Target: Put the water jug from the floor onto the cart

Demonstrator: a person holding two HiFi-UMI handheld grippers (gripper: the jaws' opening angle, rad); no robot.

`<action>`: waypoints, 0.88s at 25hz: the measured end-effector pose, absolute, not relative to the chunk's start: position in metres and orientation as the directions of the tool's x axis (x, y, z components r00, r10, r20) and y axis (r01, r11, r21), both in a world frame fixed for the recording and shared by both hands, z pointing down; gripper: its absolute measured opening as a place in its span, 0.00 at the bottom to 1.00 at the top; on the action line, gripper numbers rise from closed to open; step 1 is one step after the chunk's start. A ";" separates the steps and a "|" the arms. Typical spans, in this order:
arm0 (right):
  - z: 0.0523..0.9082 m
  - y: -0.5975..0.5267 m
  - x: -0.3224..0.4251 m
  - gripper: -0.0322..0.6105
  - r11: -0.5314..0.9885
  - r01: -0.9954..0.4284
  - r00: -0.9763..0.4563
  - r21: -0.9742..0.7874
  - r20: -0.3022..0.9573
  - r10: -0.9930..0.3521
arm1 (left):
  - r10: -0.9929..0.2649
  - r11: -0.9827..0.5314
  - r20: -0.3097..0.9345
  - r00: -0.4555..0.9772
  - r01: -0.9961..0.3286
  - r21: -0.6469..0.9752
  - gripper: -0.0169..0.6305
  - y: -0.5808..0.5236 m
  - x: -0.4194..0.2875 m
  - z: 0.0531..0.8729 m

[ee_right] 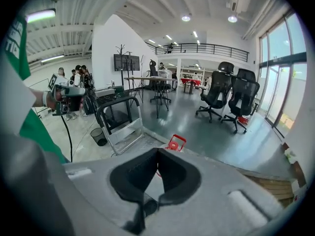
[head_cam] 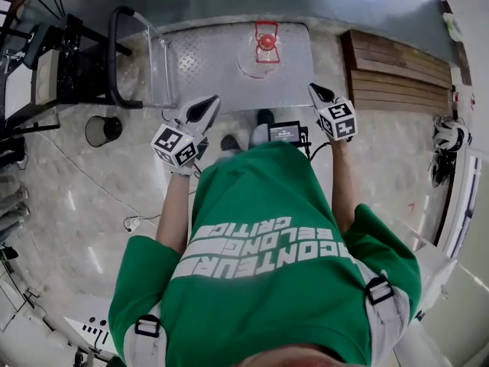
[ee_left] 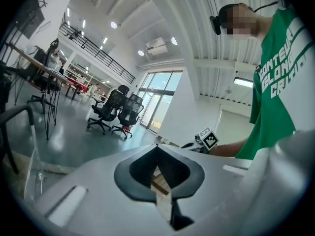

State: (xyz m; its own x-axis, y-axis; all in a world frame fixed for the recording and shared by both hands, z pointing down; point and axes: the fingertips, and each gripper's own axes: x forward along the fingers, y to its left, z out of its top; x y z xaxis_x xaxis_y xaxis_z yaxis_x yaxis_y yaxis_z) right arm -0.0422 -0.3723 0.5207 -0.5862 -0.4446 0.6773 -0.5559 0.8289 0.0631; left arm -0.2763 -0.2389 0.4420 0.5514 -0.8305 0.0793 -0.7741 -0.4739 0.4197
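The left hand-held gripper [ee_left: 157, 146] has its jaws together on nothing; beyond stand black office chairs [ee_left: 117, 111] and a green-shirted person [ee_left: 278, 82]

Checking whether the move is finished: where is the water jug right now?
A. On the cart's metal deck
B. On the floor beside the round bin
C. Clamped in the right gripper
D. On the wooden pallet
A: the water jug, red handle up, stands on the cart, on its patterned metal deck.
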 end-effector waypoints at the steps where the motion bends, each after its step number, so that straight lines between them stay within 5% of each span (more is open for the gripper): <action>1: 0.519 -0.371 -0.038 0.04 0.829 -0.555 -0.592 0.066 0.669 -0.449 | -0.829 -0.476 0.082 0.554 -0.774 0.418 0.05 -0.239 -0.272 0.442; 22: 0.474 -0.410 0.034 0.04 0.915 -0.401 -0.770 0.045 0.525 -0.363 | -0.824 -0.478 0.112 0.555 -0.788 0.388 0.05 -0.309 -0.121 0.435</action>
State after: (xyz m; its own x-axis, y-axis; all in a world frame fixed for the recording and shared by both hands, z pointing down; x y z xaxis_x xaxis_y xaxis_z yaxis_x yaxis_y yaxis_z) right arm 0.0339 -0.4105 0.4736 -0.7697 -0.3630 0.5251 -0.4011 0.9150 0.0445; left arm -0.1211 -0.3086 0.4350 0.5550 -0.8243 0.1121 -0.7881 -0.4778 0.3881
